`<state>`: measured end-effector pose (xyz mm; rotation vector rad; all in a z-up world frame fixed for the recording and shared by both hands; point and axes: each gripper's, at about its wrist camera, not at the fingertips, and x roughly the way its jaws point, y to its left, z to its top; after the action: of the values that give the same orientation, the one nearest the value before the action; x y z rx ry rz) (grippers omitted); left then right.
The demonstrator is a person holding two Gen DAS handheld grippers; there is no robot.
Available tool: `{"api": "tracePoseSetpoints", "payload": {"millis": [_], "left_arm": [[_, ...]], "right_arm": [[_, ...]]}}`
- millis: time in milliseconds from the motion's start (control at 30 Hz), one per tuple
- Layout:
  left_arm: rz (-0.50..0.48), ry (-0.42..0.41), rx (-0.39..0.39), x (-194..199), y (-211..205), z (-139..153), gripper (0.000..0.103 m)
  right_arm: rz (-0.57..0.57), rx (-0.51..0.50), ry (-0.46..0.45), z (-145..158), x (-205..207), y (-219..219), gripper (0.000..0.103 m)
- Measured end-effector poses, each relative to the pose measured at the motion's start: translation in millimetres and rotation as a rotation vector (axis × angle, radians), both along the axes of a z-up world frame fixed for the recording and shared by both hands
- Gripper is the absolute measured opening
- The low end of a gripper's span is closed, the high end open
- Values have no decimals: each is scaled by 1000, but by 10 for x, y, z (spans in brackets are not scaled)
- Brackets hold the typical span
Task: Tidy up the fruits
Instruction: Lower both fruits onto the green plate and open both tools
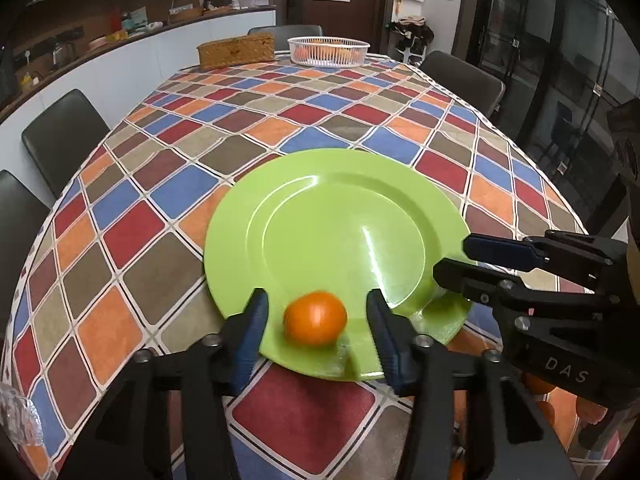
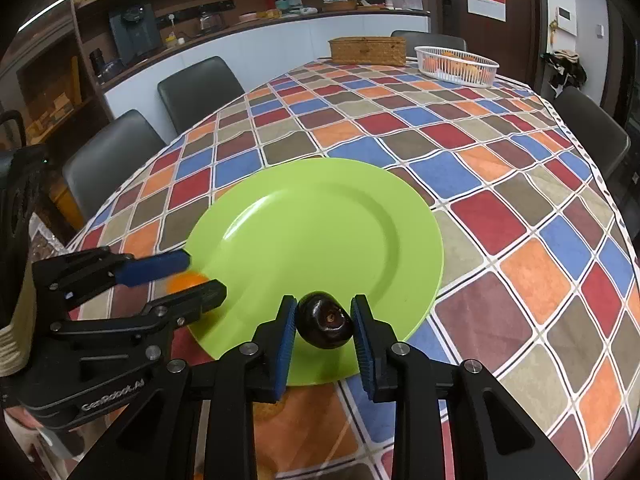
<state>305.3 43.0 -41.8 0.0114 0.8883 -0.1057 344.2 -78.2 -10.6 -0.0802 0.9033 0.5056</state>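
Fruit comes first: the round orange tangerine (image 1: 316, 318) lies loose between the left gripper (image 1: 318, 308)'s parted fingers on the glossy green plastic plate (image 1: 340, 216). The right gripper (image 2: 325, 314)'s fingers clamp a smooth dark plum (image 2: 325, 320). Both look light, soft-skinned, prone to rolling; grip across the middle.

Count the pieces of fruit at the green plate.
2. A round orange fruit sits on the green plastic plate's near rim, loose between the left hand-held gripper's pads. A dark purple plum-like fruit sits between the right hand-held gripper's pads. Nothing appears hidden.
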Motion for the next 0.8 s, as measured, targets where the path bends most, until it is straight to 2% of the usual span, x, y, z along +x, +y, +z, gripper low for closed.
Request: {"api": "tracePoseSetpoints", "payload": {"millis": [33,67,300,800], "left_arm": [[3,-3,5,-7,2,13,50],[5,-5,8,-14,1,25,50],[0,-37,42,-181,-51,181,52],[-9,-151,21,-886,-219,640,62]], "right_arm": [[-5,2,-1,0,5,-9,38],[-14,5,-5,10,-6,-26,40],[-39,23,-18,98,-133,-130,40],[-44,60,-116,516,-770,-349,40]]}}
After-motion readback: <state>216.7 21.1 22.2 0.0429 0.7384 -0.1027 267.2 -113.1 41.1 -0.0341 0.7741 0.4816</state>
